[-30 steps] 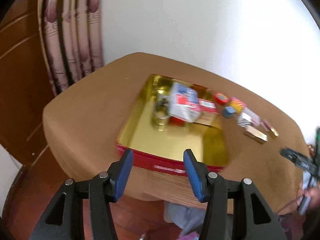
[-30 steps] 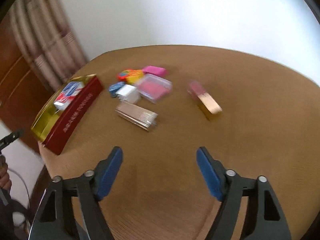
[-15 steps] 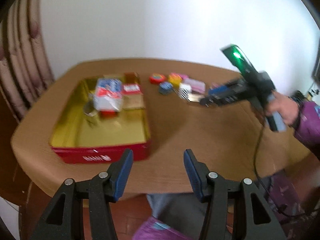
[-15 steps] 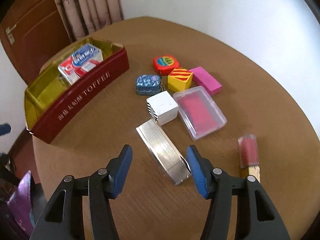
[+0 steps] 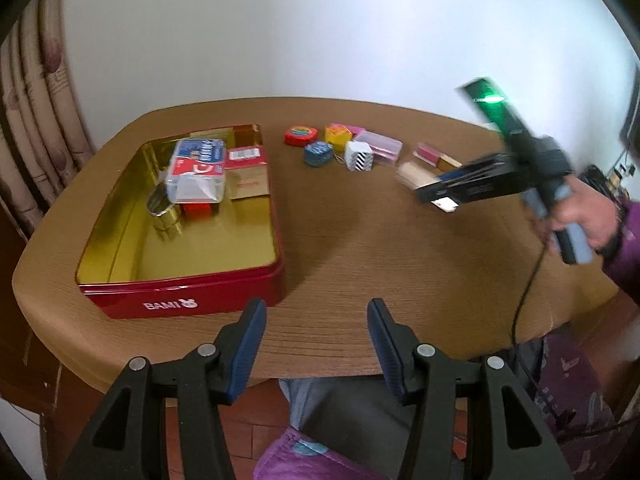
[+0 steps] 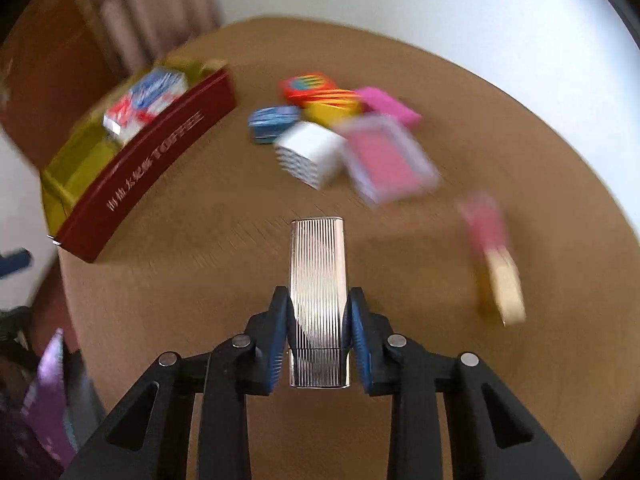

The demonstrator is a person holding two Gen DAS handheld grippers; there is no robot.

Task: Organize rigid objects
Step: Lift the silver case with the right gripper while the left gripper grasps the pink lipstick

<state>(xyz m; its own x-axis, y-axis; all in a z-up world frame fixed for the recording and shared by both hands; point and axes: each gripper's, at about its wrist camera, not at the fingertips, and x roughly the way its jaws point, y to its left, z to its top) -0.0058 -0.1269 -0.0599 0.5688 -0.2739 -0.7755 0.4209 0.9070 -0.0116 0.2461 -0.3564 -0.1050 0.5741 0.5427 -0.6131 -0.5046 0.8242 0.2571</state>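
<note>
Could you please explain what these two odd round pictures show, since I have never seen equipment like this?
There is no robot here: a person holds a hand-operated gripper in each hand, and each gripper carries a wide-angle camera looking along its two fingers. In the left camera's picture, the left gripper hangs open and empty at the near edge of the table, where a red tin holds a few items. The right gripper appears there too, in the person's hand. The right camera's picture shows its jaws closing on a ribbed silver case, pads at its sides. Small colourful boxes lie loose beyond.
</note>
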